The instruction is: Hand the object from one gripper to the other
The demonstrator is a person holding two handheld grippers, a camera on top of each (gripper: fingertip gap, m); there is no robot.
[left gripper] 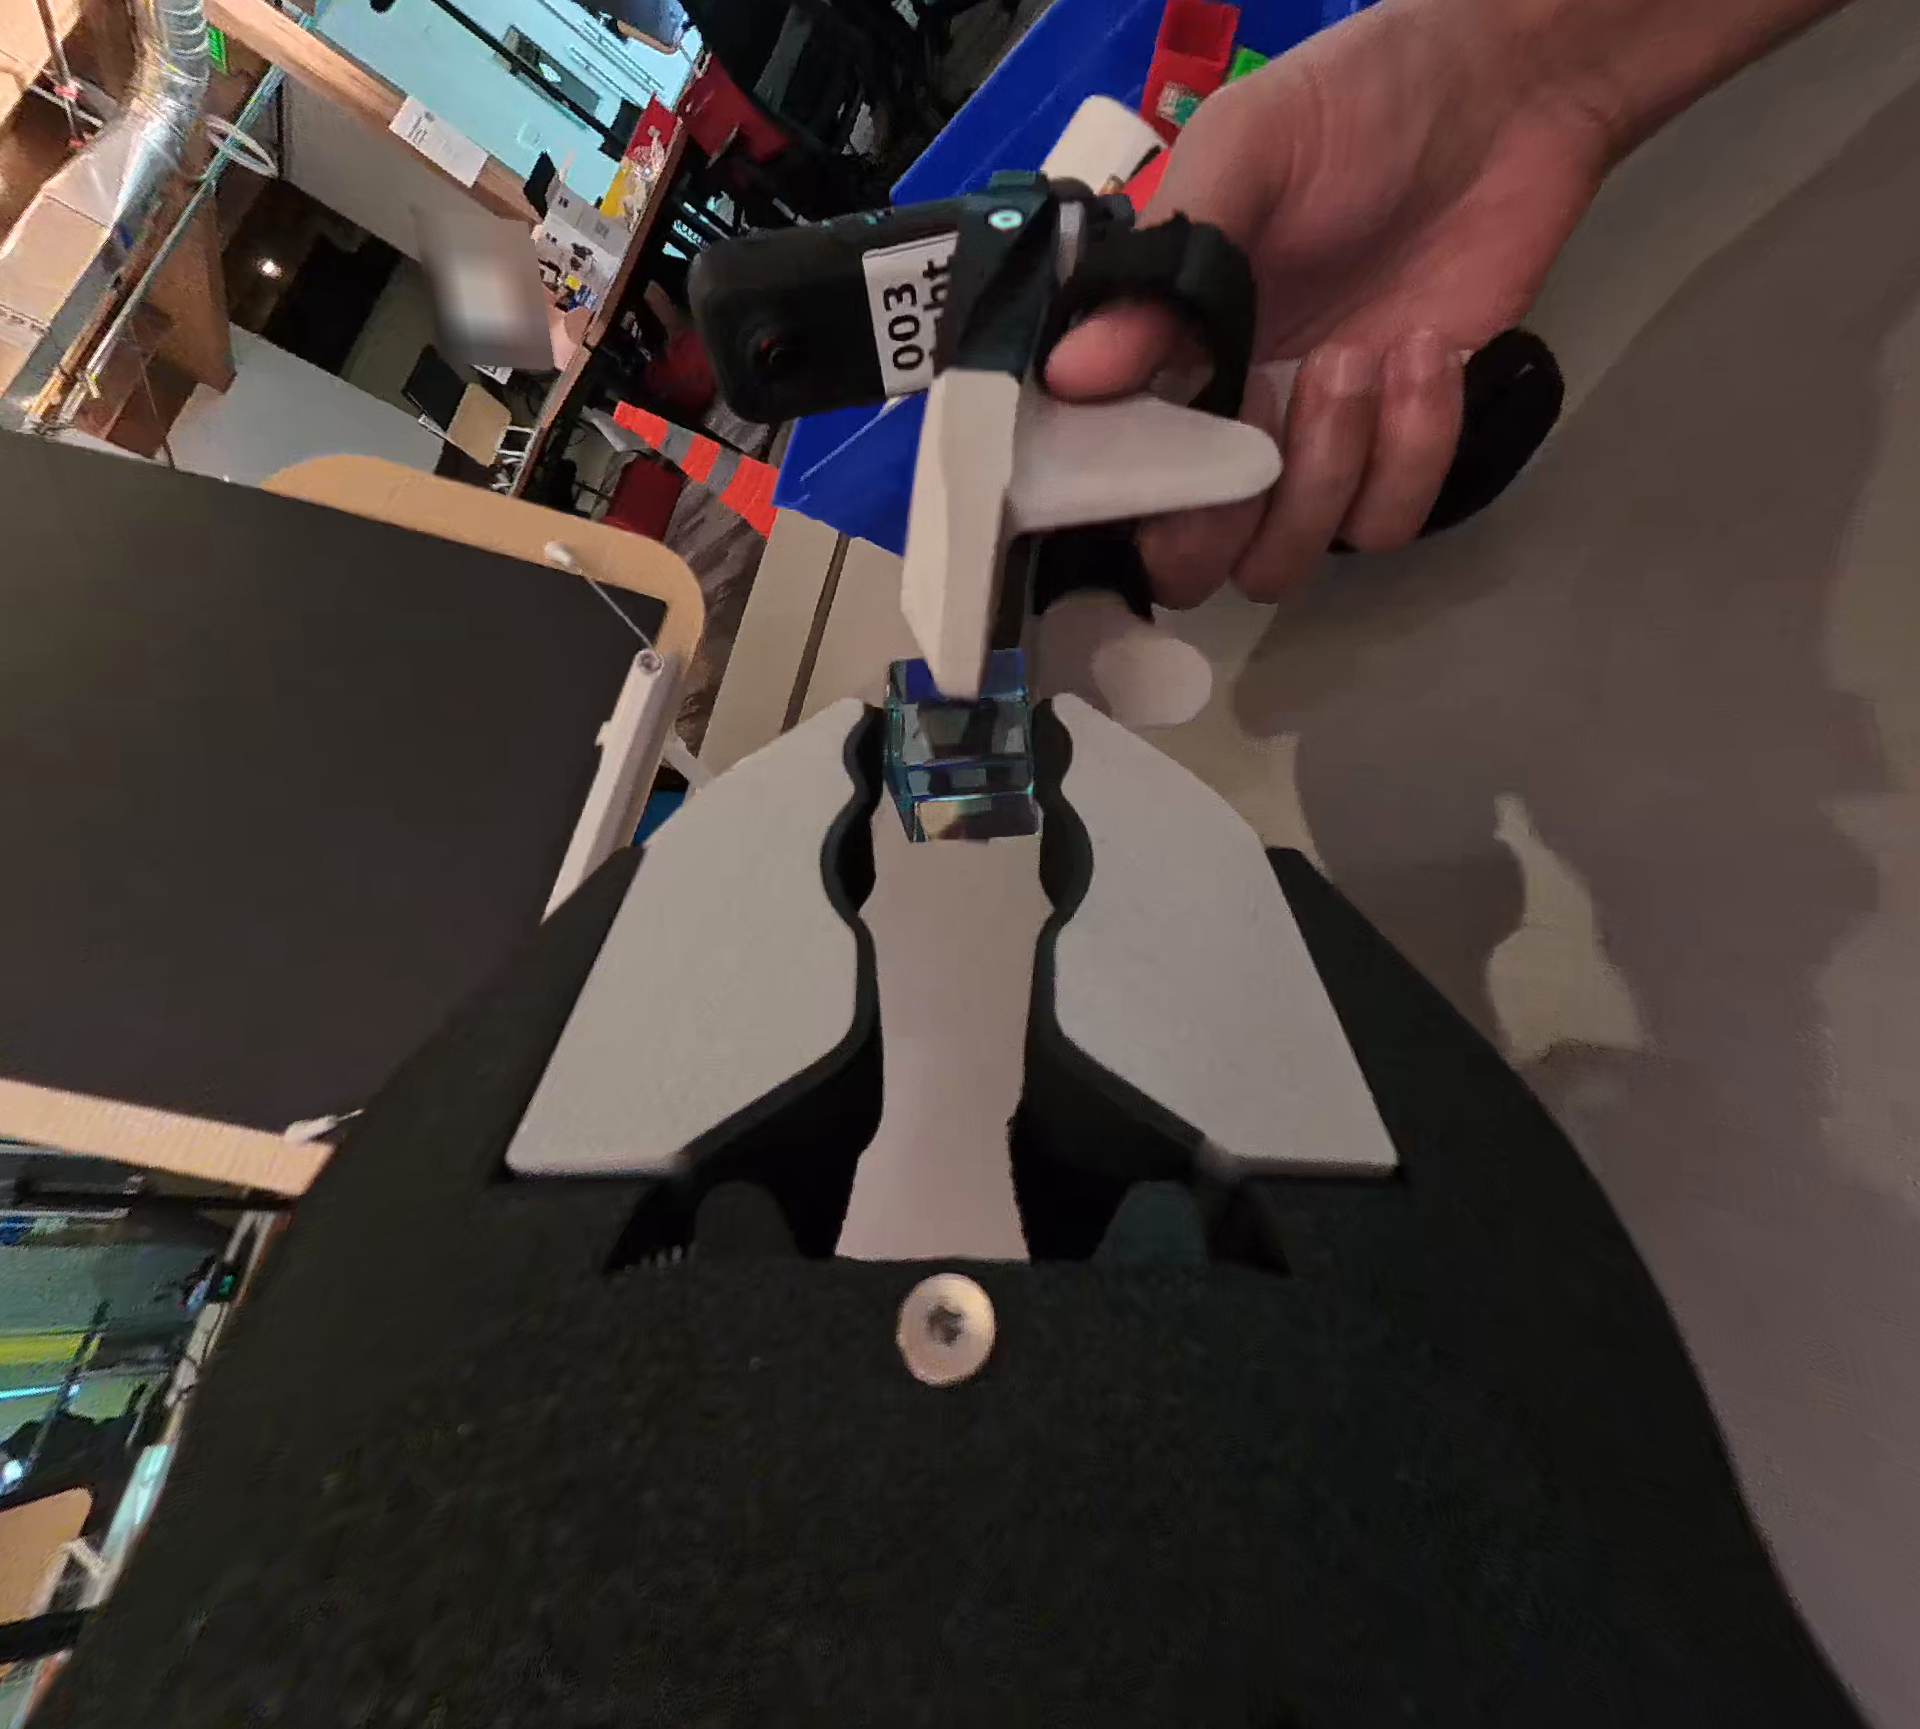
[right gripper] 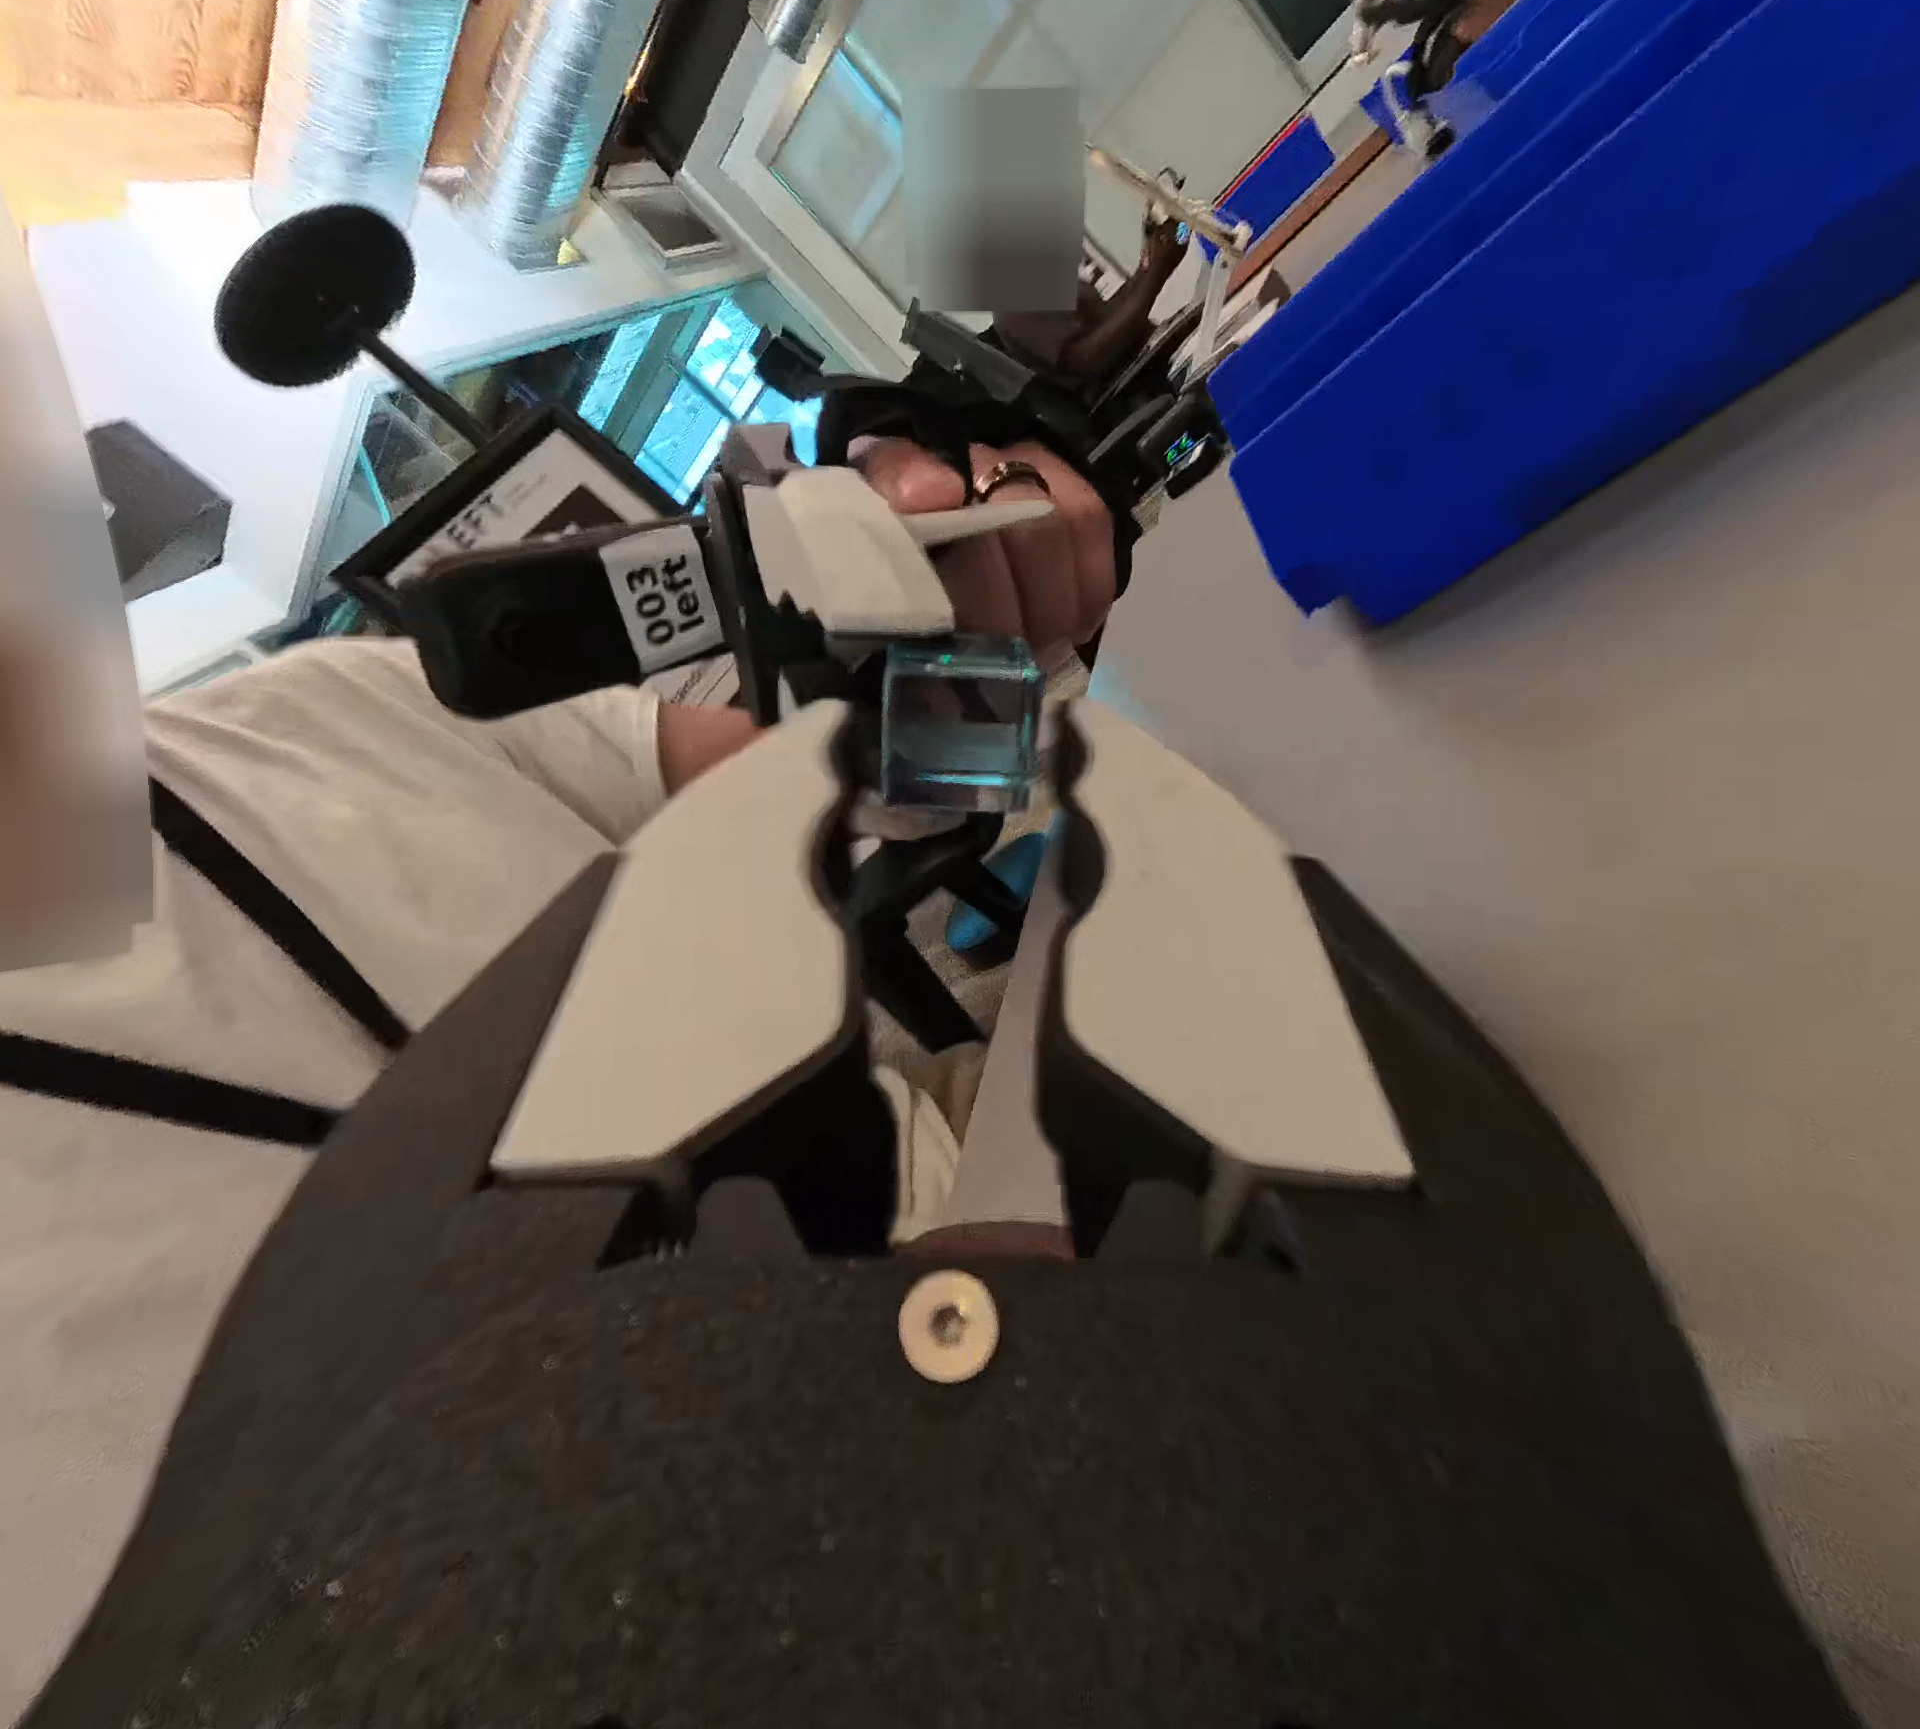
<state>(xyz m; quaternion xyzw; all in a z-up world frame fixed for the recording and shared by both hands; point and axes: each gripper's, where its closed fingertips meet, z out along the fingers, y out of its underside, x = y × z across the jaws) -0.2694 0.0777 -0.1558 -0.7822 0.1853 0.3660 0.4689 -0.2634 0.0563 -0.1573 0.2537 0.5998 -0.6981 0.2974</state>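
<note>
Both grippers are meeting at one small clear cube, held up above the grey table. My left gripper is pinching the glassy, blue-tinged cube between its two white fingertips, jaws narrowed onto its sides. My right gripper is closing on the same cube from a crossing angle, and its fingers are pressing against the cube's upper face in the left wrist view. A blue bin is sitting on the table behind the exchange, well apart from it. A bare hand is squeezing the right gripper's handle.
</note>
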